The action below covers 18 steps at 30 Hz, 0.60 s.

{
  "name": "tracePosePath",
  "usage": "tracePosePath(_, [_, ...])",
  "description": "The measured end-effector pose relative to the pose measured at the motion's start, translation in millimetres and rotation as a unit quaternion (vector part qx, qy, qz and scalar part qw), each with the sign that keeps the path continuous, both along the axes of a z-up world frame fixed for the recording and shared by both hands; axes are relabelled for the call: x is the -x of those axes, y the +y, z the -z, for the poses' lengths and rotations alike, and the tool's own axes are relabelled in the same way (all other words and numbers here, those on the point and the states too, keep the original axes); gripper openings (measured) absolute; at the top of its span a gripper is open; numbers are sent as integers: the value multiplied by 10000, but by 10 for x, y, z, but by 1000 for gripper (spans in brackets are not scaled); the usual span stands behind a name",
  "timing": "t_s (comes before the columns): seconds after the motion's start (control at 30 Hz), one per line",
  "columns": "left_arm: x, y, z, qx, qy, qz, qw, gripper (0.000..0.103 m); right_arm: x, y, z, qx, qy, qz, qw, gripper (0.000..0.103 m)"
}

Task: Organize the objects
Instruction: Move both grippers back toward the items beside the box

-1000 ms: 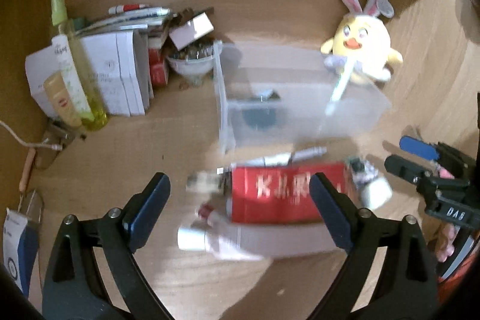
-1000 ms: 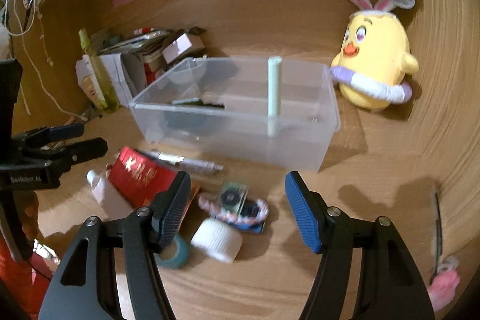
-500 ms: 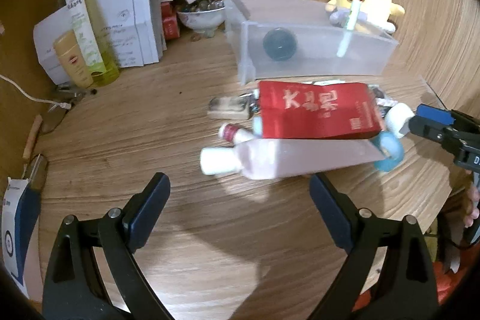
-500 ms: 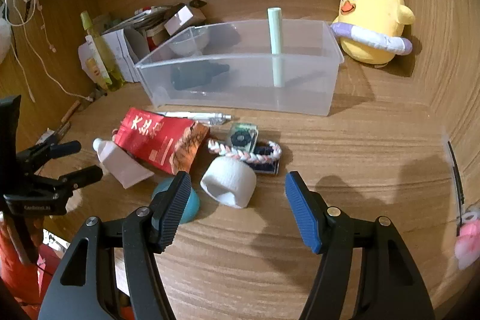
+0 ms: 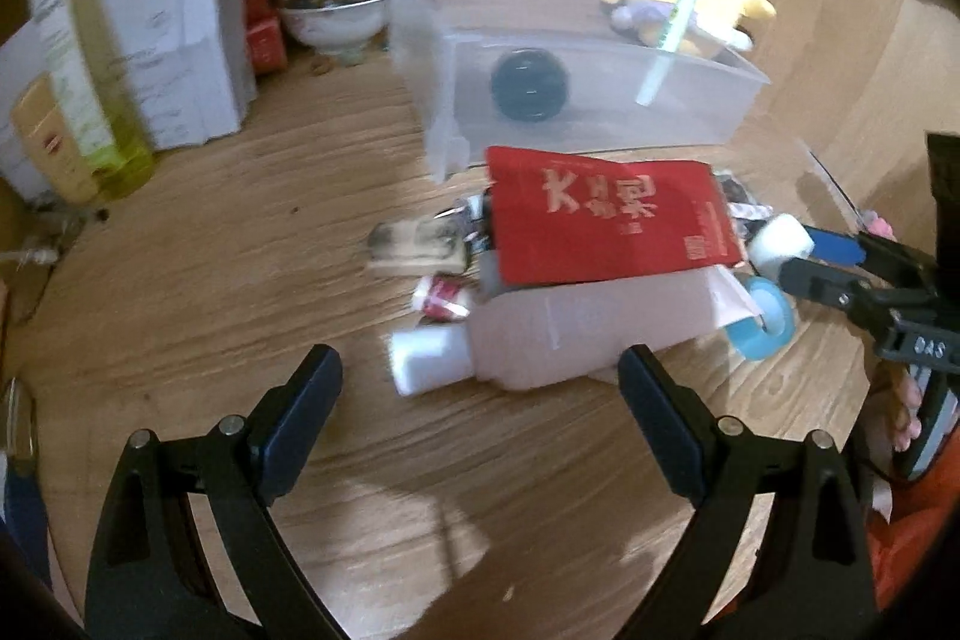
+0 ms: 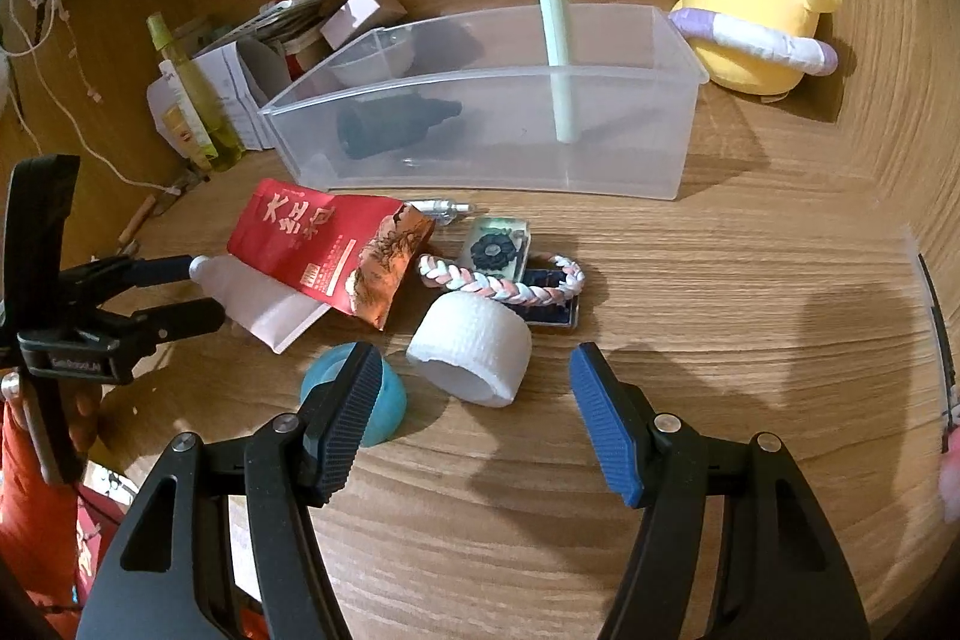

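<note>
- The right gripper (image 6: 471, 409) fills the bottom of the right wrist view, its blue-padded jaws spread wide and holding nothing.
- A white roll (image 6: 469, 355) lies on the desk (image 6: 750, 280) just above the gap between those jaws, slightly left of centre.
- A teal tape ring (image 6: 354, 395) sits at the lower left of centre, partly hidden behind the left finger pad.
- Above the roll, a braided pink and white band (image 6: 498, 283) drapes across a small dark flat item, with a green-edged card holding a black flower shape (image 6: 497, 251) just above it.
- The left gripper (image 5: 480, 421) occupies the bottom of the left wrist view, jaws also well apart and empty.
- A pale pink tube (image 5: 552, 340) with a white cap lies across the middle of that view, just above the gap between the jaws; the right fingertip overlaps its lower edge in the frame, and contact cannot be told.
- A red packet (image 5: 606, 220) with gold lettering rests on the tube's upper edge, just above it in the frame.
- The clear plastic bin (image 6: 600, 154) stands in the upper middle, beyond the clutter, holding a dark bottle (image 6: 390, 124) on its side and a pale green stick (image 6: 558, 58) leaning upright against the front wall.
- A yellow chick plush (image 6: 756, 10) with rabbit ears sits at the upper right, beside the bin's right end.
- Boxes, papers and a tall green bottle (image 6: 189, 94) crowd the upper left.
</note>
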<state>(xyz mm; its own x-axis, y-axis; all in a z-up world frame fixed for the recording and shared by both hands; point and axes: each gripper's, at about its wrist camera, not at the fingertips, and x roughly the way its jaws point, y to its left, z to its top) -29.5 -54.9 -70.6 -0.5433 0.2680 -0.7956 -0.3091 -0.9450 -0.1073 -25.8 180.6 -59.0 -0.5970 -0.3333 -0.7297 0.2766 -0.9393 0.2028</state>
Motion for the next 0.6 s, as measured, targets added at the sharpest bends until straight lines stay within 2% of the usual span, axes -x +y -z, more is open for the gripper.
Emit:
tracePosePath(0.13, [22,89,-22,64,107,277,9995,90,30,18,7,85,-52,64,9999,61])
tracePosePath(0.2, [34,93,-16,-5,47,343,9994,77,29,14,9,68,-47,72,9999,57])
tracePosePath(0.33, [6,47,-10,-134,30,327,9994,66,45,0,25,30,-62,56,10000,47])
tracePosePath(0.4, [-36,22,-10,-180,6,298,9994,55,58,0,27,60,-62,44,10000,43])
tracePosePath(0.43, [-62,8,-5,-210,-28,301,9993,53,62,1,27,62,-56,41,10000,40])
tracePosePath(0.6, [-249,-18,14,-169,-55,261,9995,41,51,8,25,-11,1,79,10000,40])
